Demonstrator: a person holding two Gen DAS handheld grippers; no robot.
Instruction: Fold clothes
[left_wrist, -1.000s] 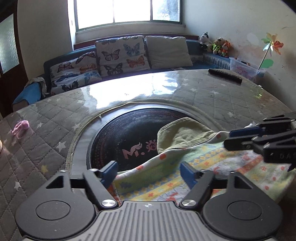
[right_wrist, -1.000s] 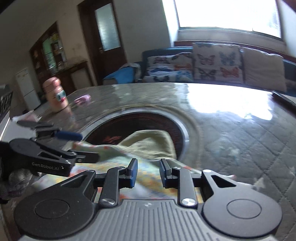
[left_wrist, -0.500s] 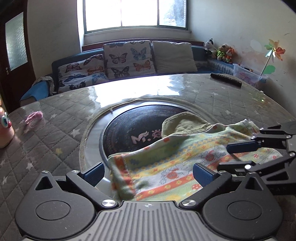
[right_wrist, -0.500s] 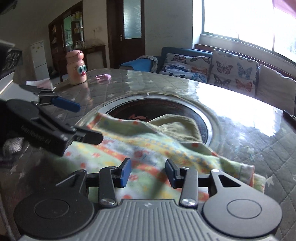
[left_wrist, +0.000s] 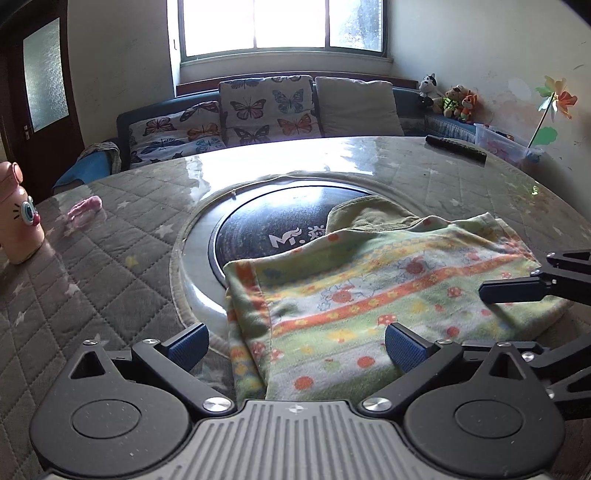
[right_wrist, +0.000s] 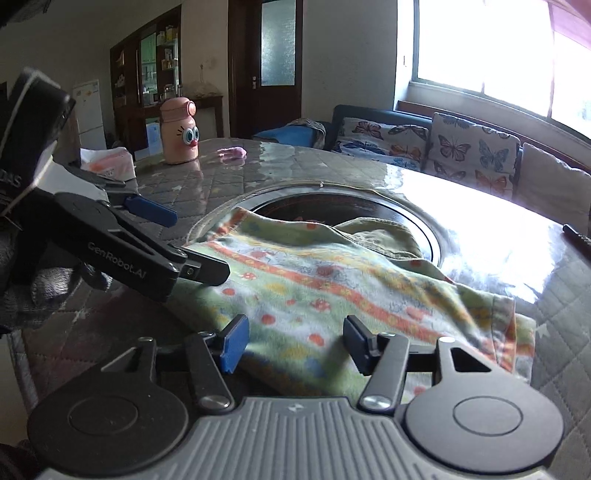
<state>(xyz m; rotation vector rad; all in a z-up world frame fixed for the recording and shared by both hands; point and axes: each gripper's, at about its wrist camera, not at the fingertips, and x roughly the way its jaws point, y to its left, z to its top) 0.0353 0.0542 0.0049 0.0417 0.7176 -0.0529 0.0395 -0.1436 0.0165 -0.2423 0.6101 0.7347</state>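
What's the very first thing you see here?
The bright patterned cloth, striped orange with red dots, lies folded in the middle of the round table, partly over its dark centre disc. At the table's far left edge stands a pink bottle with googly cartoon eyes.

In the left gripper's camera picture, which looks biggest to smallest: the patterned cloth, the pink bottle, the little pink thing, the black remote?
1. patterned cloth
2. pink bottle, partly cut off
3. black remote
4. small pink item
The remote lies farther away, so the last two are unsure.

Soft printed terry cloth (left_wrist: 369, 295) lies on a glossy film over the quilted table cover (left_wrist: 110, 266)
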